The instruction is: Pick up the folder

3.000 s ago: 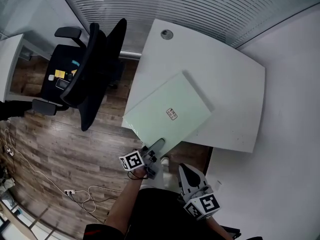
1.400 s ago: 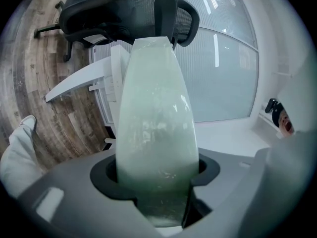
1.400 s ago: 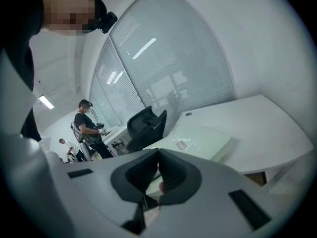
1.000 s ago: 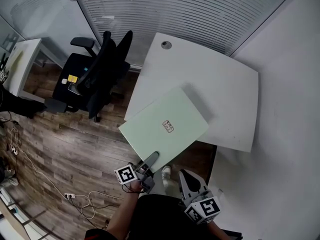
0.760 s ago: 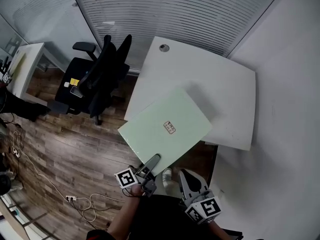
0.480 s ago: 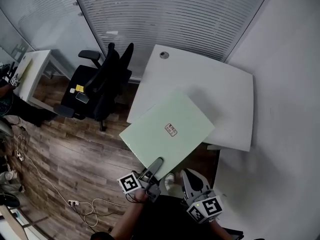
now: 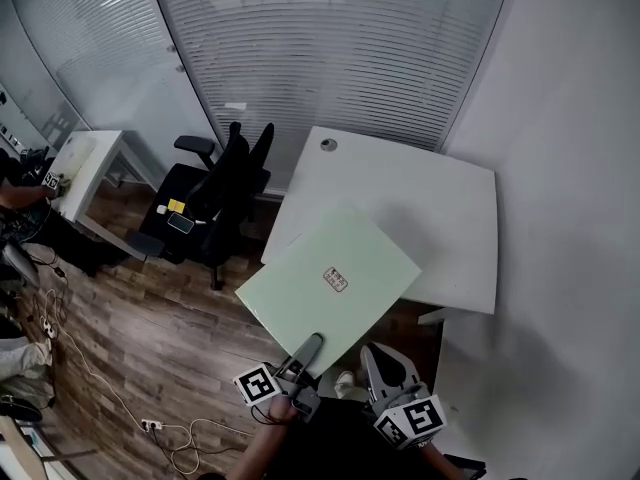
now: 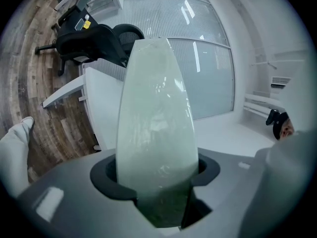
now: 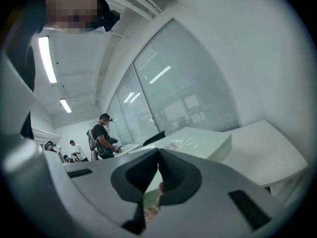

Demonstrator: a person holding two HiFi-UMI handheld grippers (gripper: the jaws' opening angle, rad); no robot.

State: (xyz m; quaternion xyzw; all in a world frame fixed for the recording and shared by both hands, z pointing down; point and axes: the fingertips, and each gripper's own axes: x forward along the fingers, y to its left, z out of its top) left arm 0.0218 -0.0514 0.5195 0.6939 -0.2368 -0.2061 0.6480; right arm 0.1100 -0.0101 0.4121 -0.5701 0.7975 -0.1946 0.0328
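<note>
The pale green folder (image 7: 330,286) with a small label hangs nearly level above the front left corner of the white desk (image 7: 430,193). My left gripper (image 7: 305,353) is shut on its near edge, and the left gripper view shows the folder (image 8: 154,113) running away between the two jaws. My right gripper (image 7: 385,368) stays to the right of it, below the folder's near corner, shut with nothing in it. From the right gripper view the folder (image 9: 200,142) shows beyond the closed jaws (image 9: 158,175), with the desk (image 9: 265,150) behind.
A black office chair (image 7: 222,203) stands left of the desk on the wood floor. A second white desk (image 7: 88,163) is at far left, and cables (image 7: 150,423) lie on the floor. Frosted glass with blinds runs behind; a white wall is at right. People (image 9: 103,135) stand beyond.
The folder has come up off the desk in my left gripper and hangs higher. Both grippers have risen, and the head view has tilted up to show more of the room.
</note>
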